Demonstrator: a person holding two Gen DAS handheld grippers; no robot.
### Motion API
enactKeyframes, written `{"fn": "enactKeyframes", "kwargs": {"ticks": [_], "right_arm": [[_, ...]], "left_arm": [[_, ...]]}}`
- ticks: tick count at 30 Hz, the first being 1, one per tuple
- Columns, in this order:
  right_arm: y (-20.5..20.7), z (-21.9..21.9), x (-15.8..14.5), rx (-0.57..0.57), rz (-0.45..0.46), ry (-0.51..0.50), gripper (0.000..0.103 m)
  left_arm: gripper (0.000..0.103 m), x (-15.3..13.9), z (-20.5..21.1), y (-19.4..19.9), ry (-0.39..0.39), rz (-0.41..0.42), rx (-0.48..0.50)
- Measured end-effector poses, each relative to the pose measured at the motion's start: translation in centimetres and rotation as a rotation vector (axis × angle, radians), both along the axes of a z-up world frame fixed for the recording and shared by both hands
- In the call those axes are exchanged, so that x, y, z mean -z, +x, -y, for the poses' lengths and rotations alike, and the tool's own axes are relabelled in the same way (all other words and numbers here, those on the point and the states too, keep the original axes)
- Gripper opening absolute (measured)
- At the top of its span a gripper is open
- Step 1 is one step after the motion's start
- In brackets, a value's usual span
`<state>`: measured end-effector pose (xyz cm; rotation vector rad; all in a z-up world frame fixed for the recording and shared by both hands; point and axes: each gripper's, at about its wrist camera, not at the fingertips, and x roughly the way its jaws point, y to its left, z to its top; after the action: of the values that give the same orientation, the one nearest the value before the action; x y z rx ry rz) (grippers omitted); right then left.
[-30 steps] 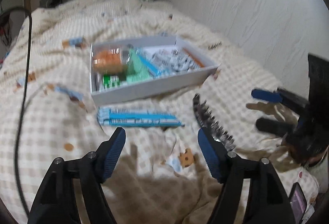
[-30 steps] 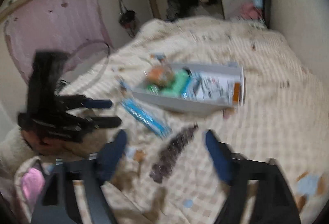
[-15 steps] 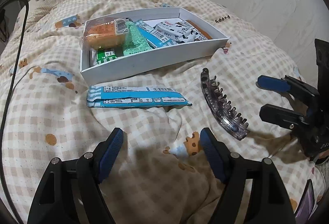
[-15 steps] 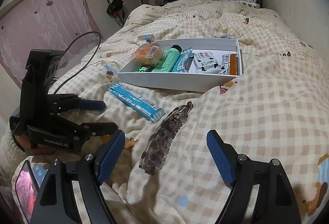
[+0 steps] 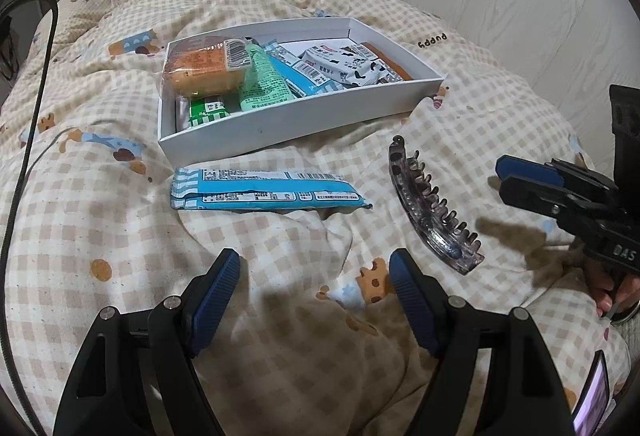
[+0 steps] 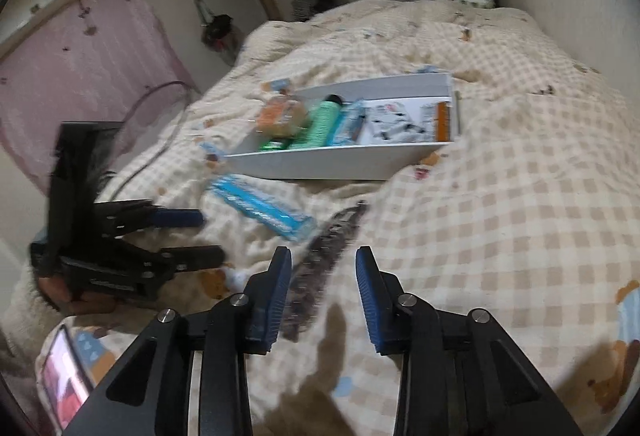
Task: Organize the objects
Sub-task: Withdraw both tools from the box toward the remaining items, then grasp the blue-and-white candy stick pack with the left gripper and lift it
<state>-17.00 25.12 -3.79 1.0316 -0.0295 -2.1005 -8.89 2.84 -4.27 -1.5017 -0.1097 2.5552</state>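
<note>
We hold the left gripper (image 5: 314, 286) wide over bare quilt (image 5: 100, 220), nothing between its jaws. The right gripper (image 6: 323, 272) is closing around the hair clip (image 6: 320, 268), pads not yet touching it; the clip lies near the box (image 5: 304, 116), beside the blue packet (image 5: 264, 190).

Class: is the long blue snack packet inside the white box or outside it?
Outside. The blue snack packet lies on the quilt, beside the white box's near wall.

Hair claw (image 5: 432, 212) beside blue packet (image 5: 264, 192)

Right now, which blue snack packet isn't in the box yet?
The long blue-and-white packet lying on the blanket, just in front of the white box; the other blue packet sits inside.
</note>
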Motion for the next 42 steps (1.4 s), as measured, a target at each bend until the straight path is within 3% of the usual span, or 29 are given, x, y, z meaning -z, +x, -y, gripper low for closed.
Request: {"fn": "enactKeyframes", "kwargs": {"ticks": [11,13,16,20,21,24,27,29,31,32,35,39,42], "right_arm": [[-0.4,-0.4,0.3,0.005,0.032,-0.025,0.037],[-0.3,-0.5,0.3,0.003,0.033,-0.031,0.037],[-0.4,-0.7,0.4,0.002,0.039,-0.039,0.037],[-0.5,-0.8,0.4,0.003,0.044,-0.049,0.037],[-0.5,-0.8,0.4,0.003,0.044,-0.051,0.037],[-0.5,-0.9,0.4,0.004,0.042,-0.054,0.037],[-0.6,-0.9,0.4,0.005,0.045,-0.058,0.037],[-0.7,-0.9,0.5,0.005,0.046,-0.059,0.037],[-0.7,-1.0,0.5,0.006,0.045,-0.059,0.037],[-0.7,-1.0,0.5,0.006,0.045,-0.060,0.037],[-0.8,-0.9,0.5,0.007,0.047,-0.060,0.037],[-0.8,-1.0,0.5,0.009,0.044,-0.061,0.037],[-0.8,-1.1,0.4,0.012,0.045,-0.067,0.037]], "left_arm": [[0.080,-0.9,0.7,-1.8,0.024,0.074,0.006],[0.080,-1.3,0.6,-2.7,-0.039,0.077,0.022],[0.080,-1.8,-0.2,-4.5,-0.225,0.057,0.095],[0.080,-1.2,-2.5,-5.3,-0.431,-0.012,0.344],[0.080,-0.2,-3.6,-5.1,-0.524,-0.031,0.438],[0.080,2.4,-5.3,-4.7,-0.665,0.000,0.578],[0.079,4.8,-5.7,-5.2,-0.718,0.072,0.590],[0.072,5.2,-5.5,-6.0,-0.692,0.104,0.552],[0.062,4.6,-4.8,-6.6,-0.618,0.132,0.493],[0.051,4.1,-4.4,-6.9,-0.590,0.140,0.462],[0.038,3.0,-3.4,-7.4,-0.515,0.157,0.410],[0.022,1.5,-2.7,-7.0,-0.491,0.129,0.339],[0.017,0.3,-2.7,-6.7,-0.491,0.106,0.288]]}}
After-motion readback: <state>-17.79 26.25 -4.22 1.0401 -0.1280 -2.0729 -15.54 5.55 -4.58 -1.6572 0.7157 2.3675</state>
